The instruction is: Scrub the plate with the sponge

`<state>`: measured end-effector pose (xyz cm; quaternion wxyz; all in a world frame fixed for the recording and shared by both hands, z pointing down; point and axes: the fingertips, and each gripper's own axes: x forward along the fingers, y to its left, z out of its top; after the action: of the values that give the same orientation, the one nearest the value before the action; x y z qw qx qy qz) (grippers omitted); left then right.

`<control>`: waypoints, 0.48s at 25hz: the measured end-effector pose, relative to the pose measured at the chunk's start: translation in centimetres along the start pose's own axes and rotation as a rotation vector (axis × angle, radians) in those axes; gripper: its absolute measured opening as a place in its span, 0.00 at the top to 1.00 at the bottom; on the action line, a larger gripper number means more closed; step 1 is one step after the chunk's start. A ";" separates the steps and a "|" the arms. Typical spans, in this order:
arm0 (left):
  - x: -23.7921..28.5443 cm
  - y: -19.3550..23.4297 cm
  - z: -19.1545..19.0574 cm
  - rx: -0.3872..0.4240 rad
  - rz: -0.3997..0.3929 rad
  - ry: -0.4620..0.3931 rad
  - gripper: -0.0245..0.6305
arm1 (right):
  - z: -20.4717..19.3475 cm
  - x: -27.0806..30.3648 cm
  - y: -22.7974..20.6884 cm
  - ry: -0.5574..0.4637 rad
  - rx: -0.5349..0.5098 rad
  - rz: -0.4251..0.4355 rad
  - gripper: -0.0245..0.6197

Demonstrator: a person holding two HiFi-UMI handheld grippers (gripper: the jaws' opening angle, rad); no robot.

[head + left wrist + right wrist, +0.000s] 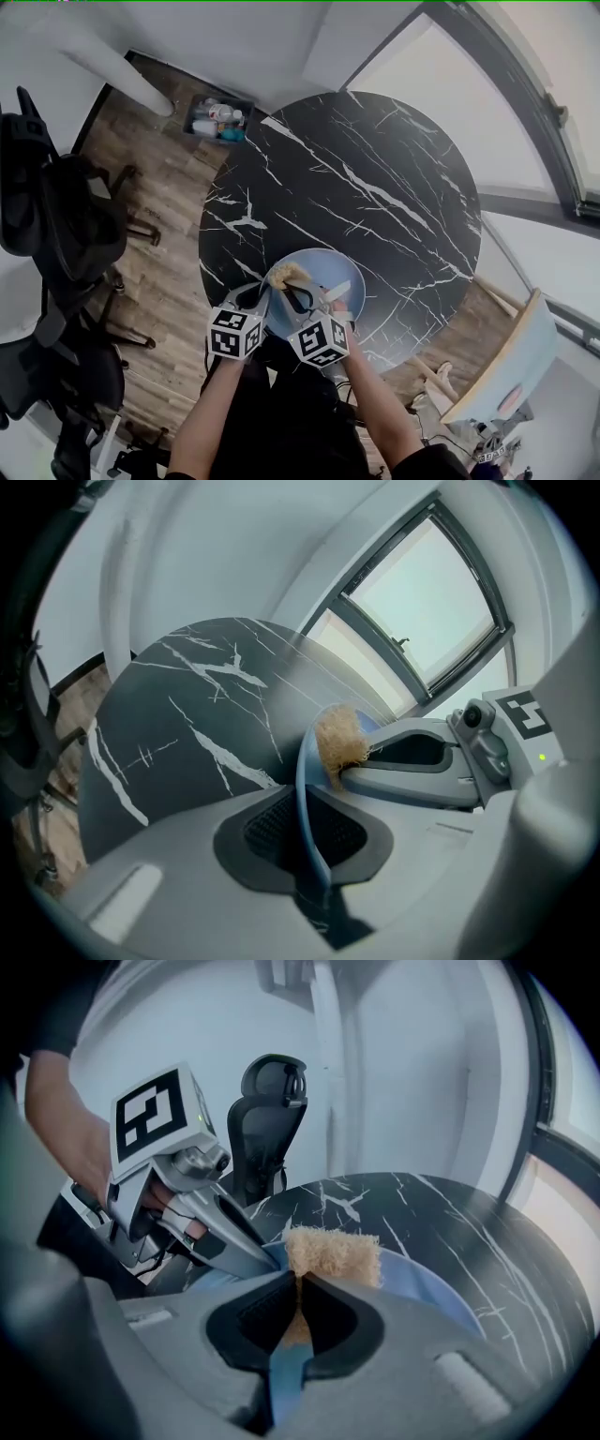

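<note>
Black marble veined with white makes up the one round table (pixel 375 187), which fills the middle of the head view. At its near edge, lower centre of that frame, is the one blue plate (pixel 330 267). Two grippers work on it. The left gripper (pixel 305 841) is pinched onto the plate's rim, which runs edge-on between its pads. The right gripper (pixel 295 1321) is clamped on the one tan sponge (pixel 333 1252), whose free end looks to be touching the plate near its left rim.

I judge the scrubbing step to be just starting or under way. The next move calls for rubbing the sponge across the plate's face with steady pressure. The left grip must hold firm so the plate does not twist or slip.
</note>
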<state>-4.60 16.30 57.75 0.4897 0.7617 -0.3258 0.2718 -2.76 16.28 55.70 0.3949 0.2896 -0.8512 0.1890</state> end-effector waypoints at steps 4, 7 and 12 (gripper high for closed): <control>0.0 0.1 0.1 -0.014 -0.013 -0.006 0.93 | -0.1 0.8 0.7 0.030 -0.041 0.053 0.93; 0.0 0.0 0.1 -0.001 -0.011 -0.006 0.93 | -0.3 1.4 0.7 0.055 -0.055 0.077 0.93; 0.0 0.0 0.0 0.009 -0.015 0.000 0.93 | -0.1 1.6 0.3 0.065 -0.055 0.061 0.93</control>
<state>-4.58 16.27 57.70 0.4881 0.7664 -0.3189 0.2698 -3.68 16.00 56.99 0.4240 0.2464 -0.8512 0.1869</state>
